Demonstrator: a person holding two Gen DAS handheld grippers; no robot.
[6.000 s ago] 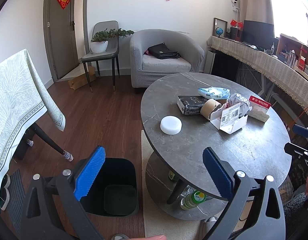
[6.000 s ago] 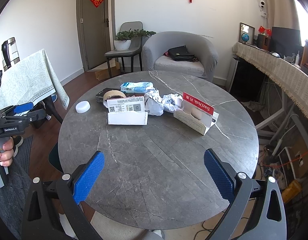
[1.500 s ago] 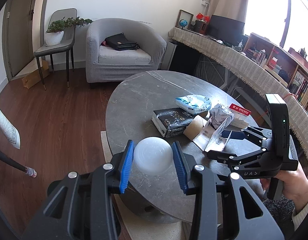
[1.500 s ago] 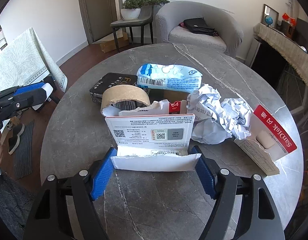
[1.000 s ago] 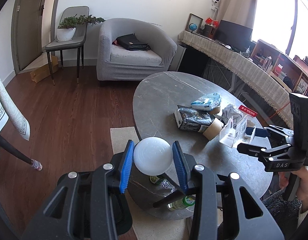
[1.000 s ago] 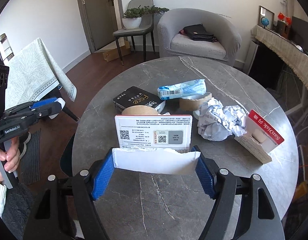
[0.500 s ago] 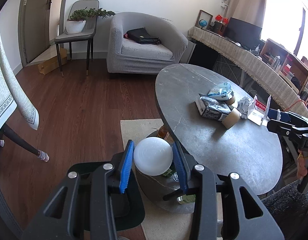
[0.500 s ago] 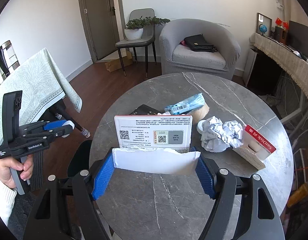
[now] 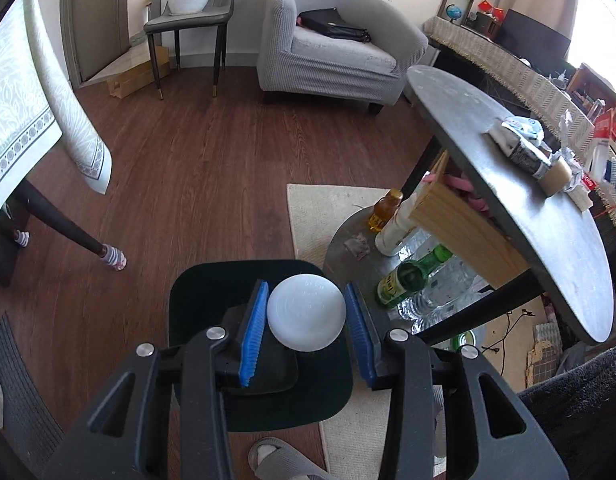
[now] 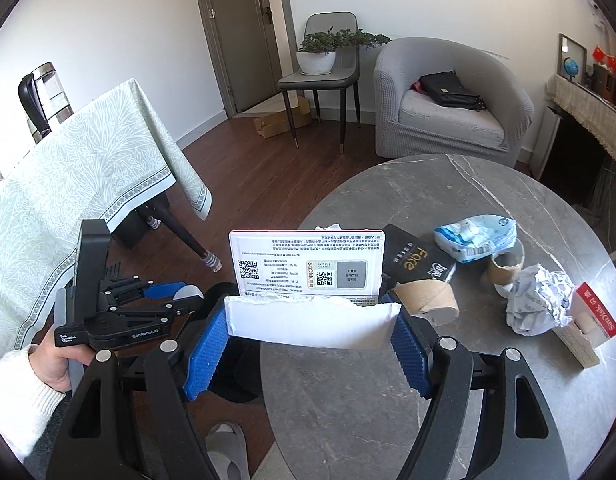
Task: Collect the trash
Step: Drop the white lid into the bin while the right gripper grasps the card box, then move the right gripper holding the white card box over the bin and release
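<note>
Trash is what I hold on both sides. My left tongs [image 9: 306,330] are clenched on a white round lid [image 9: 306,312], low in the middle of the left wrist view, both blue pads against its edges. Right beneath it sits the dark bin [image 9: 260,344] on the wooden floor, its open mouth filling the lower centre of the frame, with a slipper [image 9: 280,460] at the bottom edge. To the right, the round grey bench [image 9: 548,248] runs off toward the upper right, and bottles [image 9: 404,276] lie on the shelf under it.

My right tongs [image 10: 308,338] grip a torn white card package [image 10: 308,292] across its width, in the lower middle of the right wrist view, its printed flap standing upright. Behind it on the bench [image 10: 388,400], toward the right of the frame, lie a black box [image 10: 418,266], a cardboard roll [image 10: 426,302], a blue and white packet [image 10: 476,238], crumpled paper [image 10: 538,300] and a red and white box [image 10: 588,330]. At the left, a hand [image 10: 54,364] in a white sleeve holds the other tongs [image 10: 176,298], with the lid between them.
</note>
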